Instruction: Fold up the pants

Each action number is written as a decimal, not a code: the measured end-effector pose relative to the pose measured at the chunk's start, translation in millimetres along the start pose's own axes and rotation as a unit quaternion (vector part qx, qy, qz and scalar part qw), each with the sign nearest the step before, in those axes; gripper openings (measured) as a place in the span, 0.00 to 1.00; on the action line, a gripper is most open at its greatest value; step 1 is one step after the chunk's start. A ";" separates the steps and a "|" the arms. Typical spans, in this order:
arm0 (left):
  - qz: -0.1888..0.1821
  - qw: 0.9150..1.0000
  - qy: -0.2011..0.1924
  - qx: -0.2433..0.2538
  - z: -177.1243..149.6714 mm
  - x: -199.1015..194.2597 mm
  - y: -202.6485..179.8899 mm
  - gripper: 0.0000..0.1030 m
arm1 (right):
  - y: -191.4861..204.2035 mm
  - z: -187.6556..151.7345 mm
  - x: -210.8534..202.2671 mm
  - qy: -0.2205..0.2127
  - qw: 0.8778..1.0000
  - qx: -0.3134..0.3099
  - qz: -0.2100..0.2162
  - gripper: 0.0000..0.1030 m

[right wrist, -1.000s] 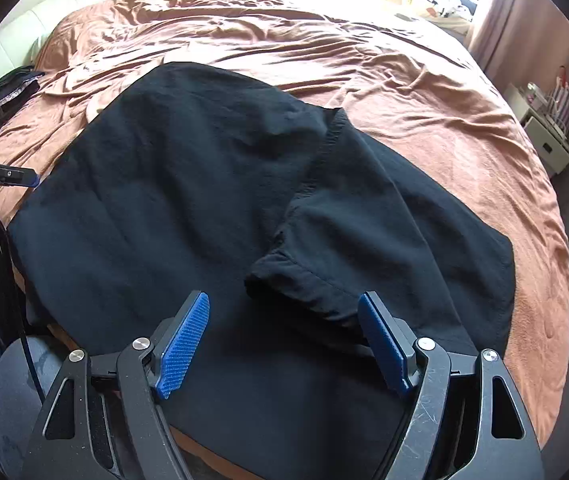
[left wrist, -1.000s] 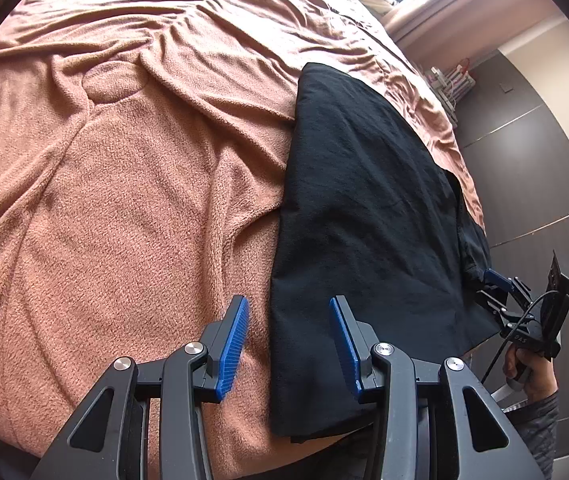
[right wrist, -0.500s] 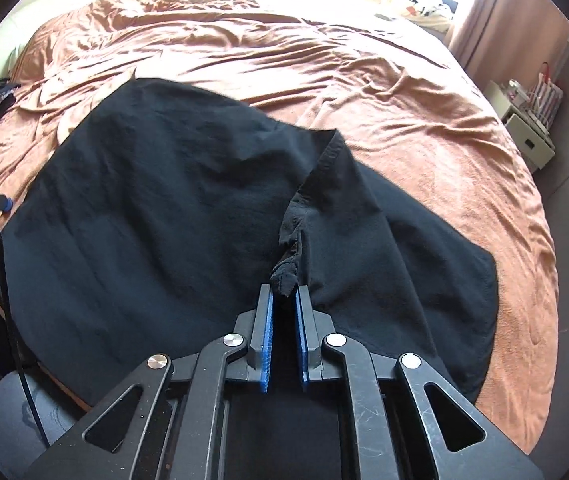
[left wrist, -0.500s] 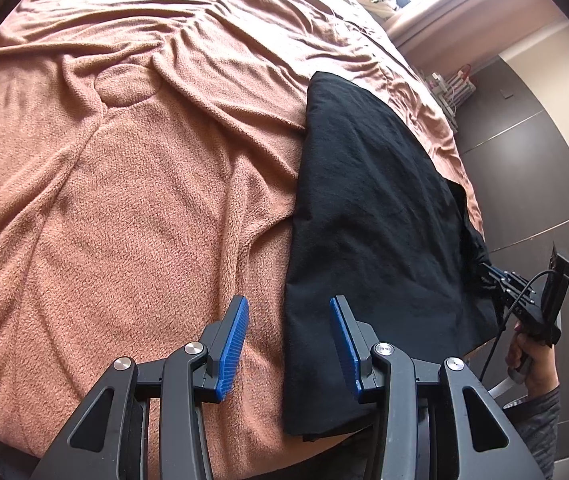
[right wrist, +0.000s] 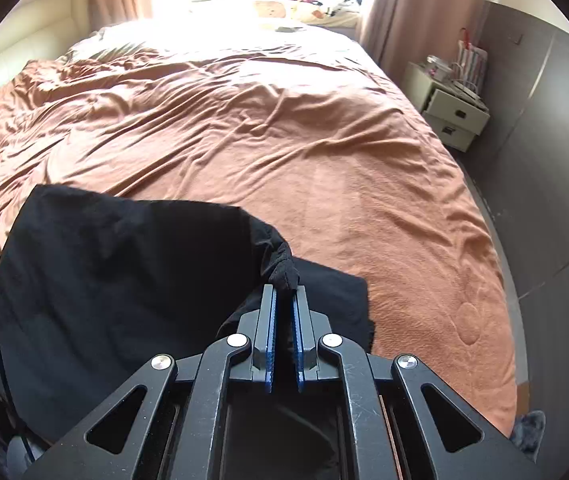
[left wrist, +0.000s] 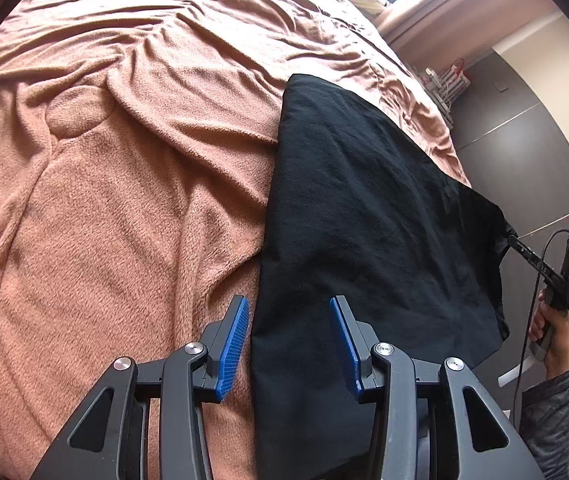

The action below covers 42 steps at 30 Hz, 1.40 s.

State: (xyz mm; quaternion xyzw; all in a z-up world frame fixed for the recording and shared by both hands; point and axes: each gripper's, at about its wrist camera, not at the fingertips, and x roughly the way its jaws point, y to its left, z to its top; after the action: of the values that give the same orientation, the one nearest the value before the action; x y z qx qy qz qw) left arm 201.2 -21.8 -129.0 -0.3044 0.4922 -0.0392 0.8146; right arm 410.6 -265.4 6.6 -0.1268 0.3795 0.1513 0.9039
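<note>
Pants [left wrist: 364, 240]: black, matte woven cloth, lying mostly flat on the near edge of the bed; in the left wrist view they make a long dark slab with a straight left edge, and a far corner is lifted off the bed.
Pants, lifted part [right wrist: 280, 270]: a bunched, crumpled fold of hem drawn up into a soft peak, with a rounded drape of cloth falling away to the left.
Right gripper [right wrist: 283, 292]: black frame with ribbed blue pads, pressed together and pinching that bunched fold at the tips.
Left gripper [left wrist: 289, 312]: same black frame, ribbed blue pads [left wrist: 236, 344] spread partway, hovering over the straight left edge of the pants; nothing between them.
Blanket [left wrist: 104, 200]: rust-brown, fuzzy fleece, heavily creased in long ridges, with a stitched round patch shape; it covers the whole bed.
Hand [left wrist: 552, 328]: grips the right gripper's handle at the bed's edge; grey sleeve below it.
Nightstand [right wrist: 448, 108]: pale, boxy, two drawers, beside the bed's far right side, clutter on top.
Curtain [right wrist: 396, 12]: dusty pink, hanging in soft vertical folds.
</note>
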 end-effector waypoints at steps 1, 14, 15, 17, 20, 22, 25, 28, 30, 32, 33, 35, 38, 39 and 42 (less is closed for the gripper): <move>0.001 1.000 0.002 0.001 2.5 3.0 -0.9 0.43 | -6.2 2.5 1.1 -0.001 1.000 0.013 -0.010 0.05; 0.006 1.000 0.014 0.013 19.0 25.2 -8.6 0.43 | -29.8 -31.1 14.6 0.032 0.995 0.081 0.051 0.53; 0.007 1.000 0.014 0.014 18.9 24.9 -9.1 0.43 | -30.7 -33.7 18.8 0.037 0.994 0.085 0.057 0.53; 0.008 1.000 0.015 0.016 19.5 25.1 -9.5 0.43 | -35.6 -37.5 28.1 0.042 0.992 0.089 0.079 0.53; 0.009 1.000 0.015 0.017 20.5 25.5 -9.6 0.43 | -42.2 -37.5 36.6 0.053 0.992 0.080 0.081 0.53; 0.009 1.000 0.015 0.018 21.2 26.0 -9.8 0.43 | -42.2 -34.5 43.1 0.059 0.992 0.077 0.080 0.53; 0.010 1.000 0.015 0.017 22.0 27.0 -9.6 0.43 | -42.2 -31.0 55.3 0.075 0.992 0.072 0.068 0.53; 0.010 1.000 0.015 0.016 22.7 28.0 -9.2 0.43 | -45.9 -28.8 64.8 0.085 0.992 0.078 0.051 0.53; 0.010 1.000 0.015 0.016 22.9 28.0 -9.1 0.43 | -50.0 -28.2 67.0 0.086 0.991 0.090 0.050 0.53; 0.011 1.000 0.016 0.017 22.9 28.0 -9.0 0.43 | -49.6 -27.3 67.6 0.086 0.990 0.093 0.060 0.53; 0.011 1.000 0.016 0.018 23.2 28.1 -8.9 0.43 | -47.8 -27.7 67.2 0.086 0.990 0.089 0.060 0.50; 0.012 1.000 0.016 0.017 24.3 28.8 -9.3 0.43 | -45.7 -28.7 66.7 0.090 0.991 0.082 0.056 0.37; 0.014 1.000 0.014 0.017 27.1 29.7 -11.0 0.43 | -42.3 -29.3 64.5 0.089 0.992 0.070 0.053 0.13; 0.014 1.000 0.015 0.017 28.4 30.2 -12.3 0.43 | -42.7 -29.1 63.2 0.088 0.992 0.071 0.053 0.08; 0.016 1.000 0.013 0.023 31.2 29.6 -17.0 0.43 | -47.3 -27.4 54.3 0.078 0.993 0.080 0.044 0.02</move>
State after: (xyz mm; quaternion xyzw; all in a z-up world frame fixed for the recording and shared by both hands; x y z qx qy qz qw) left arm 246.1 -32.1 -132.6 -0.2767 0.5069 -0.0417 0.8153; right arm 446.4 -308.8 -45.9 -0.0490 0.4652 0.1493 0.8711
